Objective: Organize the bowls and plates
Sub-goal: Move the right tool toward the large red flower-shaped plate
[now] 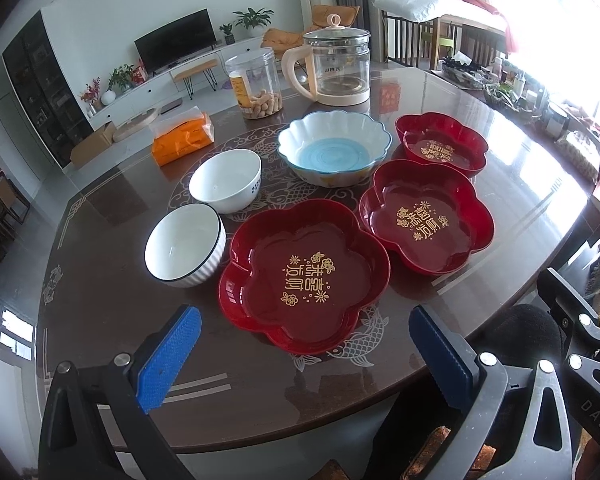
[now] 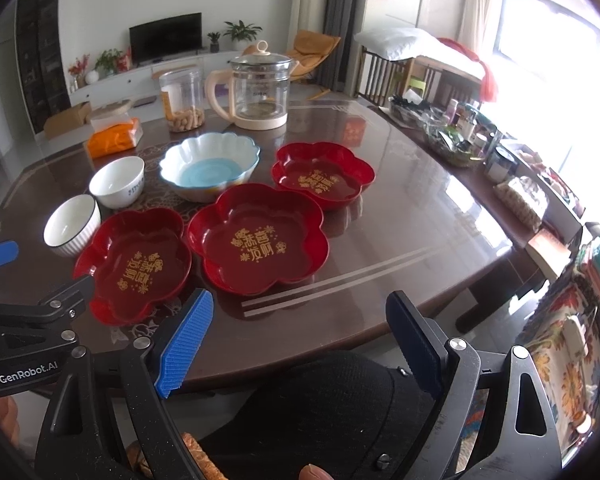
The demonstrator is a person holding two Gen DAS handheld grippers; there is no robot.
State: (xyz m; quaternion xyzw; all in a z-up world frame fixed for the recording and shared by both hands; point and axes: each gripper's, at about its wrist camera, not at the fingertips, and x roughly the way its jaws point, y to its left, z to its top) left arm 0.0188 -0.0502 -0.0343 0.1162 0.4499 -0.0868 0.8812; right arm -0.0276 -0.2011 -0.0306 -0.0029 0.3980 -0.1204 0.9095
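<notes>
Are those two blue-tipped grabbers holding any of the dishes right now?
No. The left gripper and right gripper are both open and empty, short of the red plates.

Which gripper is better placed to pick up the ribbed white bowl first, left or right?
Left, probably. The ribbed white bowl sits at the left end of the dishes, just ahead of the open left gripper. The right gripper, also open, faces the red plates and bare table instead.

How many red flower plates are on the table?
3. The nearest red plate sits by the table's front edge, the middle red plate is to its right, and the far red plate lies behind that. None look hidden.
</notes>
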